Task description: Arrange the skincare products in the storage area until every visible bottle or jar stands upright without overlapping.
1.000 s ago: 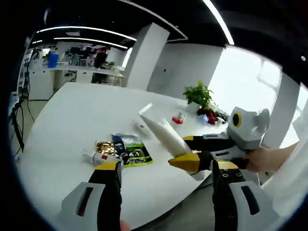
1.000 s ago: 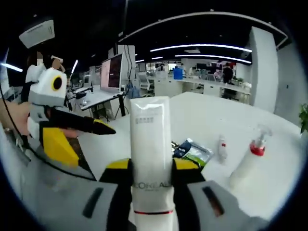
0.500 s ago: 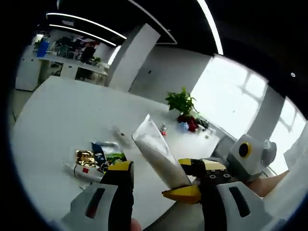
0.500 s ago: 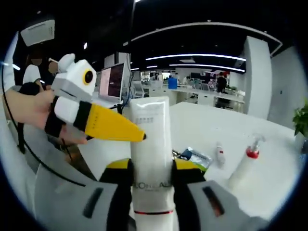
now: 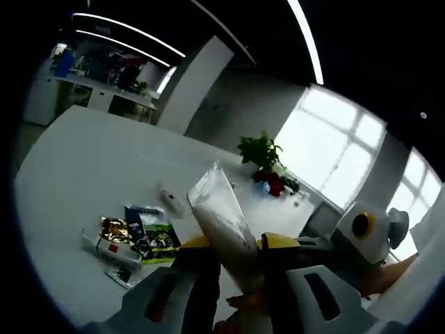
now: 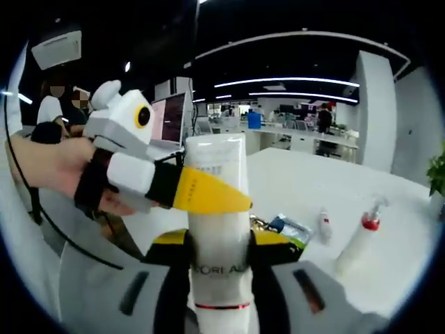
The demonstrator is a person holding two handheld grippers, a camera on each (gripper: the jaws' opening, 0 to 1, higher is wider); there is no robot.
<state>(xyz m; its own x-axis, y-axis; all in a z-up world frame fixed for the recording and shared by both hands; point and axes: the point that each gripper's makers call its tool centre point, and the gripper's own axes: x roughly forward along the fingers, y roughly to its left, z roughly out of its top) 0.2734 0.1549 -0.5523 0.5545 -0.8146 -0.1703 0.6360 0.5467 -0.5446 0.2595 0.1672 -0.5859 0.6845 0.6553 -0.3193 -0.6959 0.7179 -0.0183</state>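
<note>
Left gripper view: both tools now on the white tube

Half a second ago the left tool [image 5: 233,268] stood wide, its yellow tips well apart with the white tube [image 5: 221,221] leaning between them. Now the jaws have drawn in and press the tube's sides, crimped end up toward 12 o'clock. In the right gripper view the same change reads from the other side: the left tool [image 6: 208,196], held in a person's hand [image 6: 52,167], has come further in from 9 o'clock, and its yellow jaw now crosses the front of the tube [image 6: 217,229], where before its tip only reached the tube's edge.

The right tool [image 6: 219,254] is clamped on the tube's lower part as before, lettering facing the camera, the tube upright along its jaws and lifted off the table [image 6: 306,188].

On the table, at 4 o'clock in the right gripper view, a spray bottle [image 6: 356,243] with a red collar stands upright; beside it a small bottle [image 6: 325,224] lies flat, near a few flat sachets [image 6: 288,226]. I cannot tell what the bottles hold. From the left side the sachets [image 5: 142,236] lie at 9 o'clock with a small box [image 5: 111,247].
</note>
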